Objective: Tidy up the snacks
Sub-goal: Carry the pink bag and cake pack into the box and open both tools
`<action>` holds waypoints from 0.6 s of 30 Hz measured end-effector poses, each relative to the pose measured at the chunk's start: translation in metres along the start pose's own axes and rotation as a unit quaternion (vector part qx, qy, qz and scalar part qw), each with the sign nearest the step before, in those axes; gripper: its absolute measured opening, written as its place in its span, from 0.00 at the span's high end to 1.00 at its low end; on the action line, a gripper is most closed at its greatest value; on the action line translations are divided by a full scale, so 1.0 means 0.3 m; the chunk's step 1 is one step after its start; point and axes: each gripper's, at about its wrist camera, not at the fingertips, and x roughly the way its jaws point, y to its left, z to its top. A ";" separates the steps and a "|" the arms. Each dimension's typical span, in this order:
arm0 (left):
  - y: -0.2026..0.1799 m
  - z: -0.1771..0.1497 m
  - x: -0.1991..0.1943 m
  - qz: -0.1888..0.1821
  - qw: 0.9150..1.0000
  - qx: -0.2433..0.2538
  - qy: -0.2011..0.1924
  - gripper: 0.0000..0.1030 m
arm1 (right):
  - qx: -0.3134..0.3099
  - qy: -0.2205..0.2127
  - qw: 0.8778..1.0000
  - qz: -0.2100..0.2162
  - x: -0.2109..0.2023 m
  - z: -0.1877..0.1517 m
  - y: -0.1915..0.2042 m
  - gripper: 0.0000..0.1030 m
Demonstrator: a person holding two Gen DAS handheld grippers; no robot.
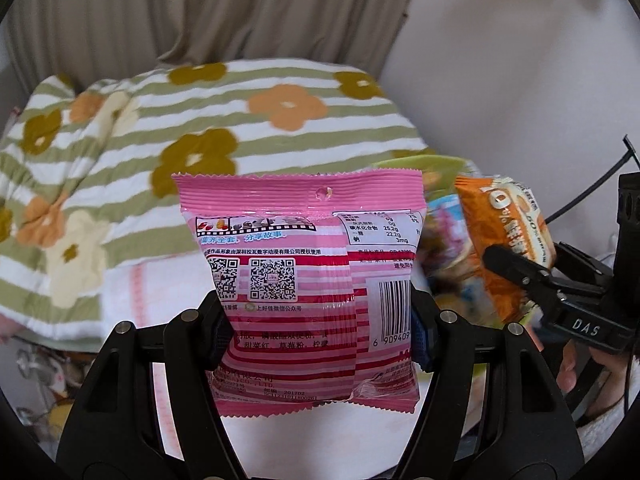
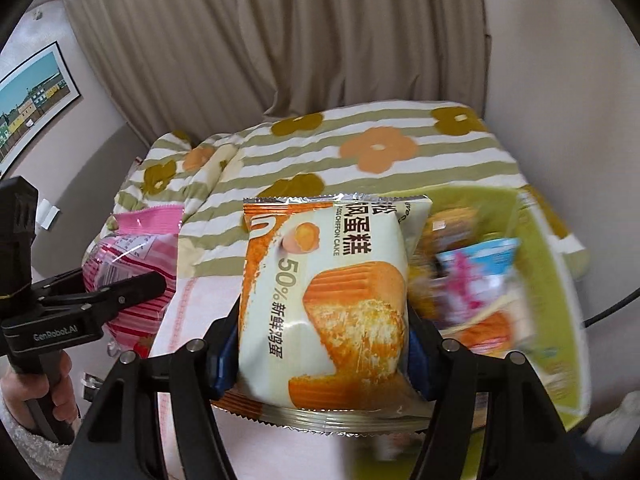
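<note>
Left claw (image 1: 322,332) grips a pink snack packet (image 1: 304,280) by its two side edges, the blue pads pressing in on the wrapper, which stands upright with its printed back, QR codes and barcode facing us, lifted clear of the pale pink cloth (image 1: 160,288) below. Just to its right, the right claw (image 2: 322,356) is closed on an orange and cream chiffon cake packet (image 2: 324,304), pinched at both sides and held upright too, its lower sealed edge hanging between the black arms. From the left wrist view the cake packet (image 1: 508,236) shows tilted in the other claw (image 1: 520,276), with a hand (image 1: 576,372) wrapped round the handle underneath; from the right wrist view the pink packet (image 2: 128,268) sits in the left claw (image 2: 132,292), a hand (image 2: 28,396) in a fuzzy sleeve below it. Beyond the cake packet lies a green bag (image 2: 560,272) holding more snacks (image 2: 476,280), blurred so I cannot read them. Farther back a striped quilt with flowers (image 2: 360,152) covers the bed, then beige curtains (image 2: 280,40), and a framed picture (image 2: 32,92) hangs on the wall at left.
</note>
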 end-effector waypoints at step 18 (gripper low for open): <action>-0.553 -0.018 0.343 -0.007 0.998 -0.017 0.064 0.31 | 0.005 0.016 1.000 -0.006 -0.088 0.038 -0.489 0.40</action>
